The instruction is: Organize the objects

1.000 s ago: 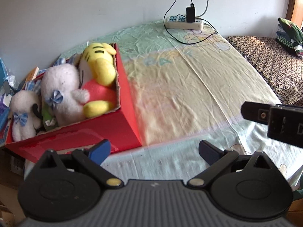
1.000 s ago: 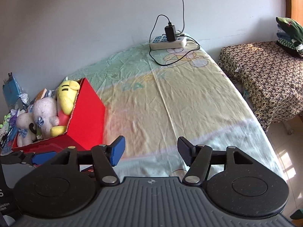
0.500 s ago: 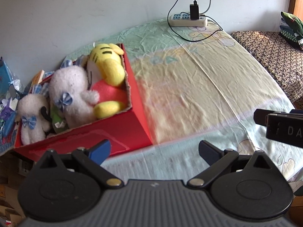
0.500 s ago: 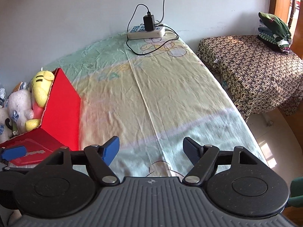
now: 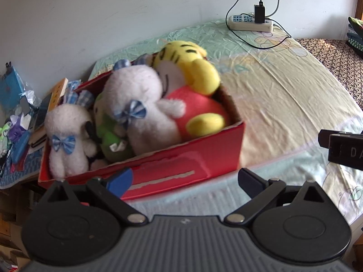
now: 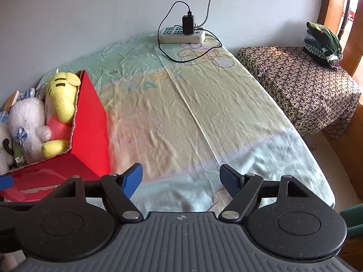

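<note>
From the left wrist, a pale wall rose behind a bed (image 5: 283,95) spread with a green-and-yellow cartoon sheet. A red box (image 5: 195,158) sat at the bed's left edge, packed with a yellow tiger plush (image 5: 190,68), a large white plush (image 5: 140,104), a small white plush (image 5: 65,136) and a green toy (image 5: 106,133) wedged between them. The left gripper (image 5: 185,180) hovered just before the box, its jaws spread wide and empty. Clutter beyond the box was blurred.

From the right wrist, a power strip (image 6: 181,35) lay near the wall and a patterned table (image 6: 301,83) held folded clothes (image 6: 323,42). The right gripper (image 6: 181,179) stood agape over bare sheet; the box was partly cut off at left.
</note>
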Motion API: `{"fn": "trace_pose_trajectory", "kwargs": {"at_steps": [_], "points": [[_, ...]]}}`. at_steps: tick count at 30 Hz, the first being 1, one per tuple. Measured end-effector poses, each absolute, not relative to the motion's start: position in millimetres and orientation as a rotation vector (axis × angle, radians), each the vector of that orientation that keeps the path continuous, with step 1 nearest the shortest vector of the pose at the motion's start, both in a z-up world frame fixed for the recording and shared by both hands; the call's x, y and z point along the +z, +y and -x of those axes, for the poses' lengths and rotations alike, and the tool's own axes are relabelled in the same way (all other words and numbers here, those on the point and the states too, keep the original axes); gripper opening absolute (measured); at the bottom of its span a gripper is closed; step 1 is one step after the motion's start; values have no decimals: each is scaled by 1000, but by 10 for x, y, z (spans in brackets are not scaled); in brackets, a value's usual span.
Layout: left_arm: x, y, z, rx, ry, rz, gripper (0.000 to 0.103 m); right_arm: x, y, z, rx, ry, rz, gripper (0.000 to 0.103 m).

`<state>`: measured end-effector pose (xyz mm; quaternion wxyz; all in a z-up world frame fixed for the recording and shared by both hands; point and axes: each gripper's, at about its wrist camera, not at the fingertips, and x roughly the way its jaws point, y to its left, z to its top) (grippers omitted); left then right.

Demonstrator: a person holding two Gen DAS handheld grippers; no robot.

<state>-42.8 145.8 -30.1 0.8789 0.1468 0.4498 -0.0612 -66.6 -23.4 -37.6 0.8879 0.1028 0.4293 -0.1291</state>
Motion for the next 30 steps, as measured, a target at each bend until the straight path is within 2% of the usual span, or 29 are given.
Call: {"fn": "trace_pose_trajectory", "kwargs": {"at_steps": [15,30], "points": [[-378,1921,345,-190,961,-306,100,-318,315,655,-329,896,-189,77],[-123,2428,421,-125,921,-192,100,-148,734,573,-237,905,-112,77]]}}
